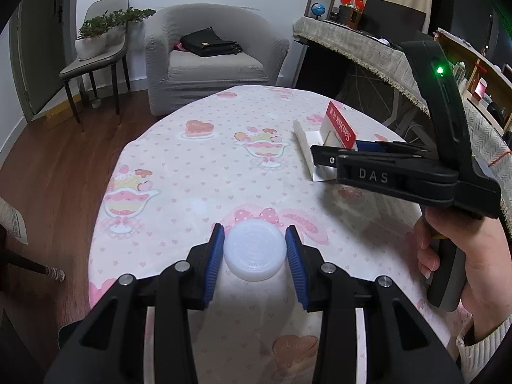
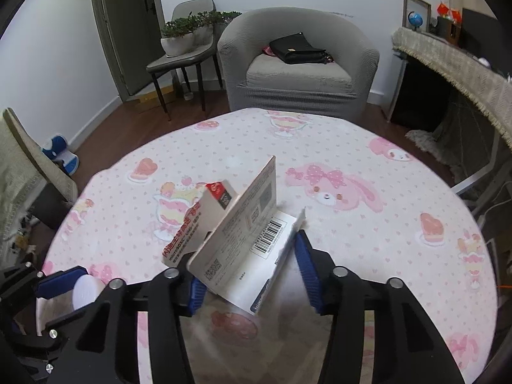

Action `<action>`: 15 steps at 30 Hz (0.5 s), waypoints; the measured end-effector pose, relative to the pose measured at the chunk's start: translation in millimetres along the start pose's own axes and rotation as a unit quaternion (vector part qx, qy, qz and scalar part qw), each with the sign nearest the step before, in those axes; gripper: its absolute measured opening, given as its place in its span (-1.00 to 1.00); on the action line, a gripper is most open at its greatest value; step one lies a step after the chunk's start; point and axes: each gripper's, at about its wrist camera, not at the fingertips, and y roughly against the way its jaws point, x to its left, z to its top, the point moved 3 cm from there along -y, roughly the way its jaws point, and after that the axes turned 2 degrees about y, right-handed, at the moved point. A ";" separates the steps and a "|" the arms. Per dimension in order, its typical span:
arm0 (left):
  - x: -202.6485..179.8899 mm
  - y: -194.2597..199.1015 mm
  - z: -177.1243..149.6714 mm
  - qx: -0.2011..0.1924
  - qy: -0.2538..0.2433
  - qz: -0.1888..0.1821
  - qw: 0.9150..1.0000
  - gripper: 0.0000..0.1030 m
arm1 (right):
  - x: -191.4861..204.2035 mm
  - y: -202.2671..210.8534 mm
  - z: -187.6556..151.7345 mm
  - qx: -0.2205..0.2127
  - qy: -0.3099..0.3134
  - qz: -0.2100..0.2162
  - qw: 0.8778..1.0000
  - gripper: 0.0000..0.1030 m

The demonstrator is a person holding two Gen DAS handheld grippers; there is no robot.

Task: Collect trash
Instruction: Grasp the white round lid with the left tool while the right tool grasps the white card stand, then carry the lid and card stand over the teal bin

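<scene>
A white round plastic lid (image 1: 254,249) lies on the pink patterned tablecloth (image 1: 204,166) between the blue pads of my left gripper (image 1: 254,251); the jaws stand open around it, with small gaps on both sides. An opened red and white SanDisk card package (image 2: 246,233) stands on the table between the pads of my right gripper (image 2: 251,275), whose jaws are open around it. In the left wrist view the package (image 1: 332,134) and the right gripper (image 1: 320,156) are at the right. In the right wrist view the lid (image 2: 84,291) and the left gripper (image 2: 68,288) are at the lower left.
The table is round with its cloth (image 2: 368,224) hanging over the edges. A grey armchair (image 1: 214,60) with a black bag (image 1: 208,43) stands beyond it, a chair with potted plants (image 1: 102,38) to its left, and a cloth-covered desk (image 1: 384,54) to the right.
</scene>
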 end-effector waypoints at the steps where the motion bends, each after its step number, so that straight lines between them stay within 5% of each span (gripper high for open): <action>1: 1.2 1.9 -0.6 -0.001 0.002 0.000 1.000 -0.19 | 0.3 1.4 0.2 -0.001 -0.002 0.004 1.000 -0.13; 15: 4.8 23.2 -11.5 -0.012 0.015 0.004 1.000 -0.19 | 2.3 17.2 -15.9 -0.005 -0.003 -0.007 1.000 -0.45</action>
